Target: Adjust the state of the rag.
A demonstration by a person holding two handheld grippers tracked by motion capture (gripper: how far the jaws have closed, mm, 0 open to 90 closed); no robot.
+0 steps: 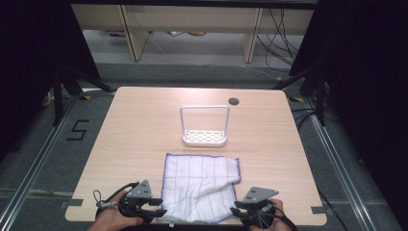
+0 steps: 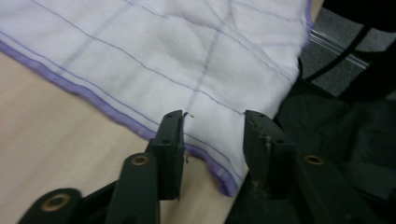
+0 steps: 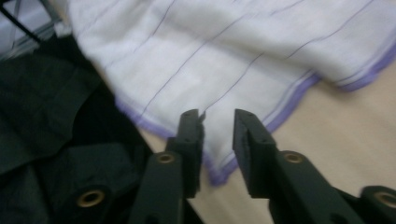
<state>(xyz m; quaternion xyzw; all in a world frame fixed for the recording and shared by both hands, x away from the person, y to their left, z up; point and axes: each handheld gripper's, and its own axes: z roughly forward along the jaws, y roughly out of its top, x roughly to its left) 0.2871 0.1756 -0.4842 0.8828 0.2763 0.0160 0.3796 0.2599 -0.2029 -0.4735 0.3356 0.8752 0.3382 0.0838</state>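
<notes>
— Black jaws first: on my left gripper (image 2: 212,133) they stand apart, and the near corner of the cloth (image 2: 187,56) lies flat between them, its purple hem running off up and to the left. Neither pad presses on it.

— And the other side?

— Much the same. My right gripper (image 3: 218,135) has its jaws parted too, with the opposite near corner under the gap, loose, not pinched. From above I see the left gripper (image 1: 144,204) and right gripper (image 1: 250,208) sitting at the two near corners, each about equally close to its own corner.

— Where does the cloth lie overall?

— Spread on the table (image 1: 144,125) at the near edge, slightly rumpled, its far right corner kinked. Straight beyond it, a little apart, stands the white rack (image 1: 205,126) with its upright hoop.

— So what does the next move hang on?

— I'd judge it's that the cloth lies straight ahead of both sets of jaws, with the rack on the same line beyond it.
</notes>
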